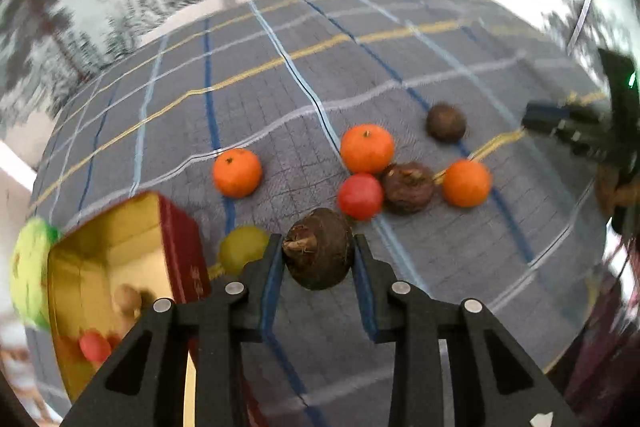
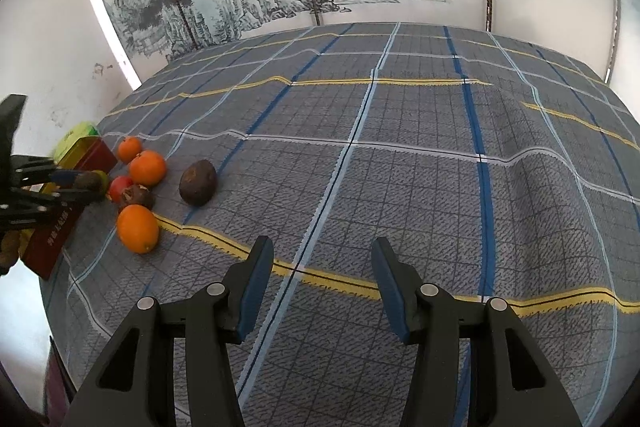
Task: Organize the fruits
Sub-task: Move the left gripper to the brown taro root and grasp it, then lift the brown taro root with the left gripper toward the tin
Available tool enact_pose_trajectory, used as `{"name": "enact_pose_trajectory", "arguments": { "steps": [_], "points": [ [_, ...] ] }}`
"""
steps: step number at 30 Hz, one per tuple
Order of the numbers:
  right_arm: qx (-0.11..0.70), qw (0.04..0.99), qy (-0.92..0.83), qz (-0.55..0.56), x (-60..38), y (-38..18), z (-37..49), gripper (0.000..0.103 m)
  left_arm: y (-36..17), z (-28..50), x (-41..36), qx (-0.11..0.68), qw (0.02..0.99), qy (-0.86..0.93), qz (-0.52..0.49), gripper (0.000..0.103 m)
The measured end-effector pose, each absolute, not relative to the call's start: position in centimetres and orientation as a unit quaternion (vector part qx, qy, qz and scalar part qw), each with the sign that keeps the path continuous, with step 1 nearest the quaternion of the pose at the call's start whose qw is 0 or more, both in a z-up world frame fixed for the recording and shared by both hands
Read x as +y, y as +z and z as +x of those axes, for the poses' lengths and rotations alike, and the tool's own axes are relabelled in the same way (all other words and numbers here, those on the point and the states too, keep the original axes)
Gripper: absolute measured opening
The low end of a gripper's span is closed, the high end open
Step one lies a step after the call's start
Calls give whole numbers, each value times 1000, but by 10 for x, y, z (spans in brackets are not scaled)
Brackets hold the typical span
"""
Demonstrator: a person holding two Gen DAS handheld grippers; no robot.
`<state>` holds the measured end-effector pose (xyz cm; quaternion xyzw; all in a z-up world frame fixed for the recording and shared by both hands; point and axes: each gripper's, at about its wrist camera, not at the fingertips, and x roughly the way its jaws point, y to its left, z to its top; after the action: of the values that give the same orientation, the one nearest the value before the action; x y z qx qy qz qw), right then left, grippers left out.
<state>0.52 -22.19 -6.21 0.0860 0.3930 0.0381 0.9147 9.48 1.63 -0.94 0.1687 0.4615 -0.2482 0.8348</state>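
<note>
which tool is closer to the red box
Left. The left tool, shut on a brown fruit, sits right beside the red box; the right tool hangs open, well off across the cloth.

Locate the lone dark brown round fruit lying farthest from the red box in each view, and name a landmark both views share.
Left wrist view: the dark brown round fruit lies right of centre, beyond the fruit cluster.
Right wrist view: it sits left of centre, right of the cluster.
Shared landmark: the red box with the gold inside, lower left in the left view, at the left edge in the right.
</note>
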Motion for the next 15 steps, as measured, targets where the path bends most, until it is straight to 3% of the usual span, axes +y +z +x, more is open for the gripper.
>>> {"name": "enact_pose_trajectory", "arguments": {
  "steps": [15],
  "points": [
    [392, 915, 40, 80, -220, -60, 4, 52, 17, 22, 19, 442, 864, -242, 28, 29]
  ]
}}
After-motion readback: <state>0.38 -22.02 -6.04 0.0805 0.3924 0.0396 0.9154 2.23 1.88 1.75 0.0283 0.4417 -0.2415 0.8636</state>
